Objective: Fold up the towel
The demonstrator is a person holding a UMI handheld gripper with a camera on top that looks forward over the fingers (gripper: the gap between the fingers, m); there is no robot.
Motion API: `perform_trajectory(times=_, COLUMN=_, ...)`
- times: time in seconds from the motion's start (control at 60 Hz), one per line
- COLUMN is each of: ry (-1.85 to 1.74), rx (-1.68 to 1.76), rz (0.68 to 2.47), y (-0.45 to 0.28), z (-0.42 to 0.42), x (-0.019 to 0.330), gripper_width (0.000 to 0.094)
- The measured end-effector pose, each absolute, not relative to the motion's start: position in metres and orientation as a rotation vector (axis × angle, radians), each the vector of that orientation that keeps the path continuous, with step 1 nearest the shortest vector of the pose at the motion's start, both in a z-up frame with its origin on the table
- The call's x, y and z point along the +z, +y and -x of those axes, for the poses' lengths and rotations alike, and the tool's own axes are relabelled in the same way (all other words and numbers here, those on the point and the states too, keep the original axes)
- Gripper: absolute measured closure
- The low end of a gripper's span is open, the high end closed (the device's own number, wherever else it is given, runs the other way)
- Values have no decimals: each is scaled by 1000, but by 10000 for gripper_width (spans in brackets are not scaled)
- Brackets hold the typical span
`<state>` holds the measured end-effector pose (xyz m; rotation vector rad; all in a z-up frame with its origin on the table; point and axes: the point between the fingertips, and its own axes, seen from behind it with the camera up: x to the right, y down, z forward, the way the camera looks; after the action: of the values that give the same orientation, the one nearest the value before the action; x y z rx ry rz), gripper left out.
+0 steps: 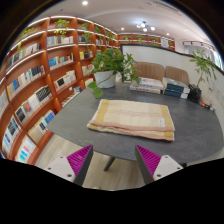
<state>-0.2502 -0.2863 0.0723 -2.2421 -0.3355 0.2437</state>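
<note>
1. Tall wooden bookshelf (38,85) at the left, curved along the wall, with reddish-brown boards and many rows of upright books.
2. One potted plant (108,66) at the far left end of the table, with broad green leaves above a pale round pot.
3. Grey table (190,125), smooth and matte, with a rounded outline, carrying the things.
4. One towel (132,118) near the middle of the table, beyond the fingers and well apart from them; soft woven cloth in pale yellow with faint orange stripes, lying flat as a wide rectangle, seemingly in more than one layer, the near edge slightly wavy.
5. Small stack of books (176,89) at the far right part of the table, dark covers, exact number not readable.
6. A second plant (204,68) farther right, with thin leaves, behind the table.
7. Tool (113,159) wide open, holding nothing; two white fingers, each with one magenta pad (81,157), spread apart before the near table edge.
</note>
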Motion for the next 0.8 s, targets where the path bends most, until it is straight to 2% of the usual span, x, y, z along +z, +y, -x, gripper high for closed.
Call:
perform_trajectory(times=0.033, ry=-318, rx=254, rz=2236, y=-259, z=301, x=47, gripper_width=87)
perform_trajectory(times=0.083, ry=-292, rx=246, rz=2234, y=-231, z=334, x=38, gripper_width=84)
perform_trajectory(times=0.2, ry=-231, rx=205, rz=2252, y=-169, z=378, x=25, gripper_width=72)
perform_trajectory(times=0.317, ry=-196, rx=110, rz=2228, y=-109, z=393, x=22, gripper_width=134)
perform_trajectory(times=0.483, ry=-205, rx=-29, rz=2218, y=-68, z=403, x=13, gripper_width=388)
perform_trajectory(times=0.567, ry=-187, rx=1, rz=2291, y=-78, z=416, x=-15, gripper_width=479)
perform_trajectory(times=0.6, ry=-173, rx=-5, rz=2218, y=-70, z=413, x=-7, gripper_width=511)
perform_trajectory(times=0.617, ry=-177, rx=-16, rz=2222, y=-70, z=412, x=-11, gripper_width=559)
perform_trajectory(times=0.683, ry=-186, rx=-11, rz=2191, y=-69, z=413, x=-11, gripper_width=631)
perform_trajectory(times=0.733, ry=-164, rx=-20, rz=2198, y=-67, z=406, x=-11, gripper_width=798)
perform_trajectory(times=0.75, ry=-157, rx=-35, rz=2198, y=-66, z=401, x=-11, gripper_width=907)
perform_trajectory(times=0.8, ry=-129, rx=8, rz=2212, y=-66, z=402, x=-10, gripper_width=905)
